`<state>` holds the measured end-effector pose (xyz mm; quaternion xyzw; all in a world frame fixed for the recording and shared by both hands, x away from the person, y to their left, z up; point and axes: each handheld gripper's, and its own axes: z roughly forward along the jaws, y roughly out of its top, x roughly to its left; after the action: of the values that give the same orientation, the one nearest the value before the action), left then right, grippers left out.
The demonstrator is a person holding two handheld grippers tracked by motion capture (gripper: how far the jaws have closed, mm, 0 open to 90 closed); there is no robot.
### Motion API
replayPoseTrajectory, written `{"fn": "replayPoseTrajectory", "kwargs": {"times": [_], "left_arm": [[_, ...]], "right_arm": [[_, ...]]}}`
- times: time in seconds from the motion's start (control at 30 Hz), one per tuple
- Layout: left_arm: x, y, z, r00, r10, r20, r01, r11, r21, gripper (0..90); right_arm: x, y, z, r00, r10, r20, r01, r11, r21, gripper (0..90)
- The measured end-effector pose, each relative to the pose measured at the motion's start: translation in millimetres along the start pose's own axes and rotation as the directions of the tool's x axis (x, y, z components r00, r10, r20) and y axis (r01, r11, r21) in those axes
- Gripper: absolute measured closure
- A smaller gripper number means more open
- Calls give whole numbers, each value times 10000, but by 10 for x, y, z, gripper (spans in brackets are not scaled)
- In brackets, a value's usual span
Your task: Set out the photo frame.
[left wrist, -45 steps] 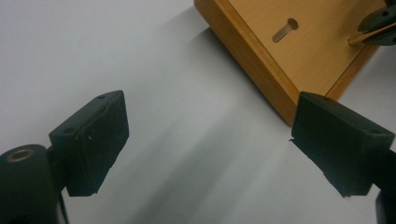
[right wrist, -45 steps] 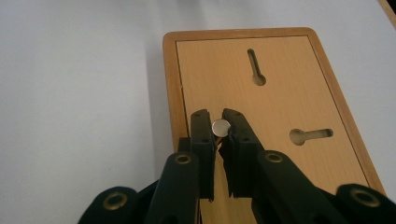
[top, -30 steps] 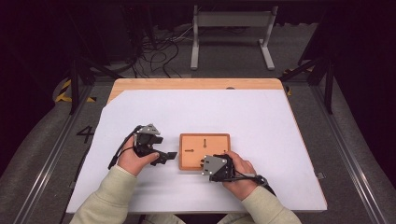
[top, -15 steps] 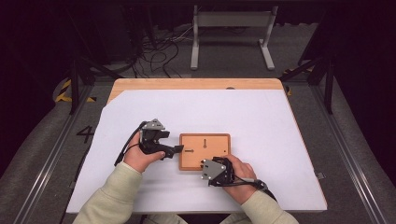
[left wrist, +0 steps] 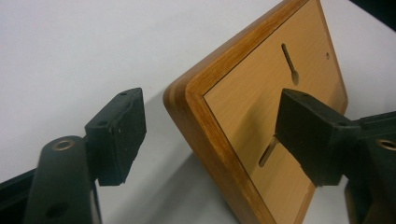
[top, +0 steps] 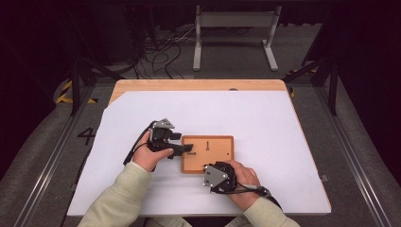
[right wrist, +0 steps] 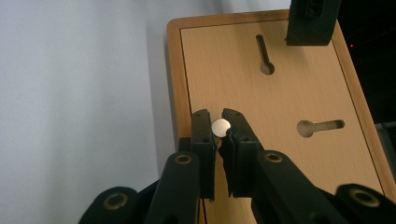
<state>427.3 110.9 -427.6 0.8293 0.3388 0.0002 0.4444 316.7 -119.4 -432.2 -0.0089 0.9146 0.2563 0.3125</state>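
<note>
Lay flat near the front of the white sheet (top: 265, 118) on the table (top: 198, 85): a wooden board (top: 215, 160), back side up, with two keyhole slots (right wrist: 264, 55) cut into its recessed panel. Sat between the two hands, slightly left of the table's middle.

Left gripper (top: 182, 149) reached in from the board's left side, held in the left hand (top: 152, 156). Jaws straddled the board's rounded left edge (left wrist: 210, 135) in the left gripper view: one pad (left wrist: 122, 135) over the sheet just outside the rim, the other over the panel beside a slot. Had just been closing, with the board's edge between them, yet a gap showed on both sides; pads not pressing, so unclenched.

Right gripper (right wrist: 221, 126) rested at the board's front edge, held in the right hand (top: 243, 182). Jaws nearly together, clenched on a small round pale piece (right wrist: 221, 127), possibly a disc or button; too small to tell. Hovered over the panel's near-left part in the right gripper view, with the other gripper's jaw visible at the far end.
</note>
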Motion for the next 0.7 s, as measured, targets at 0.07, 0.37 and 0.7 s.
{"fn": "replayPoseTrajectory", "kwargs": {"times": [0.07,0.37,0.7], "left_arm": [[8,-10,25,9993,-200,324,201,9998,-29,223],[-8,-24,149,9961,-45,884,55,9999,-112,114],[-15,-21,222,9912,5,1325,-7,10000,15,189]], "right_arm": [[10,3,-2,10000,-68,49,68,10000,21,835],[20,7,-13,9993,-365,-6,365,9992,154,835],[31,12,-14,9985,-537,62,536,9984,171,835]]}}
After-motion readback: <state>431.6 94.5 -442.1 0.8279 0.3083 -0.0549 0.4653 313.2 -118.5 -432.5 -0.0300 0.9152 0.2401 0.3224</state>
